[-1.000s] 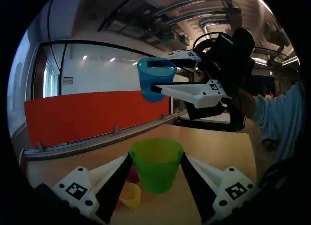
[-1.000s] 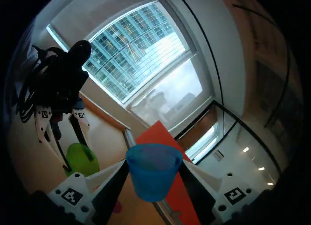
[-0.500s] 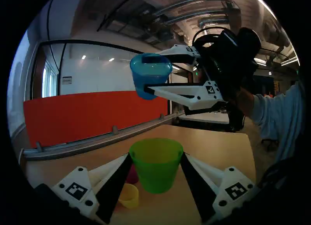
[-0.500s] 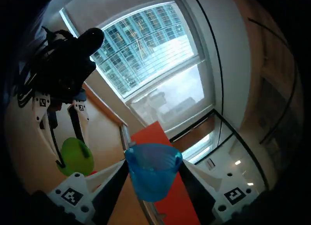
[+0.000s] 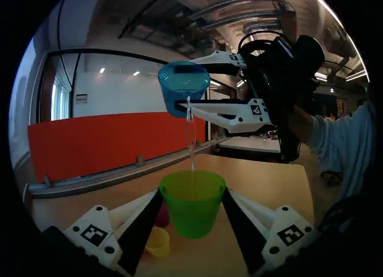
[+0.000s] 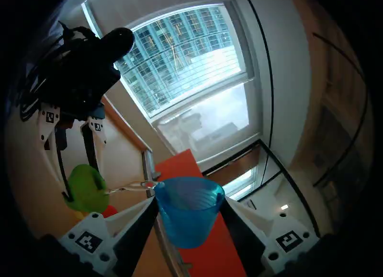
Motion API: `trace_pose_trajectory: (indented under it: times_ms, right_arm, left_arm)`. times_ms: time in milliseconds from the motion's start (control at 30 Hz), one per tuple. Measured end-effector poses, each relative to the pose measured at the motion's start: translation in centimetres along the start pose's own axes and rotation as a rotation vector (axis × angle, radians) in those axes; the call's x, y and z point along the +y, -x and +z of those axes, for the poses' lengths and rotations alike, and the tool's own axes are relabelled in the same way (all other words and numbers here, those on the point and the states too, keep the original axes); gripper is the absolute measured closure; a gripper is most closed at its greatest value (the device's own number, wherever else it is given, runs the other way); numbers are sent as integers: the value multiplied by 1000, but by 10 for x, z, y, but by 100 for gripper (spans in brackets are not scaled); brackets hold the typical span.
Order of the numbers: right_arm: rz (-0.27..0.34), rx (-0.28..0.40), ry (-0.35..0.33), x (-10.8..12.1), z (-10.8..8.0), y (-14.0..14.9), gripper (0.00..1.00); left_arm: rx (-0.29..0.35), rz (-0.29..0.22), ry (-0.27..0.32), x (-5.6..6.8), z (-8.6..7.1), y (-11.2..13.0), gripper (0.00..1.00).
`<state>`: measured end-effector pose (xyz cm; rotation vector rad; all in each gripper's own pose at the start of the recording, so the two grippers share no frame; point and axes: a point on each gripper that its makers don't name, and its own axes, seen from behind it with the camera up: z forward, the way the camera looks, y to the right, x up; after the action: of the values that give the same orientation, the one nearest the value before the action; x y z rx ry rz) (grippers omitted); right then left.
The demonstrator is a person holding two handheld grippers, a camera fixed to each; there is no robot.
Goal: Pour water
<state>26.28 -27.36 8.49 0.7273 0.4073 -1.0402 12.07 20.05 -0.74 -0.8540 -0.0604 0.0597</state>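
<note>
A long orange panel (image 5: 95, 138) is seen behind a wooden table (image 5: 268, 174). At the right edge of the left gripper view a person's light sleeve (image 5: 342, 138) is seen behind the right gripper (image 5: 186, 83), which is held high above the table. Its two fingers are pressed against the sides of the blue cup (image 5: 183, 87), which is tipped towards the left gripper (image 5: 191, 195). The left gripper is held low, and the green cup (image 5: 192, 212) is pinched upright between its fingers, directly below the blue cup. Whether the green cup is resting on the table cannot be told. A small yellow cup (image 5: 158, 241) is seen on the table beneath the left finger, and a pink cup (image 5: 163, 214) is partly hidden just behind it, beside the green cup. A thin stream of water (image 5: 190, 138) is seen falling from the blue cup's rim into the green cup's mouth.
</note>
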Motion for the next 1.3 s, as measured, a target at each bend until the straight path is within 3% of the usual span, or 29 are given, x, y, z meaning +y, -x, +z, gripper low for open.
trace_pose_trajectory:
  times_ms: [1300]
  right_arm:
    - [-184, 12, 27, 15, 9, -8, 10]
  left_arm:
    - [-14, 8, 8, 1, 3, 6, 13]
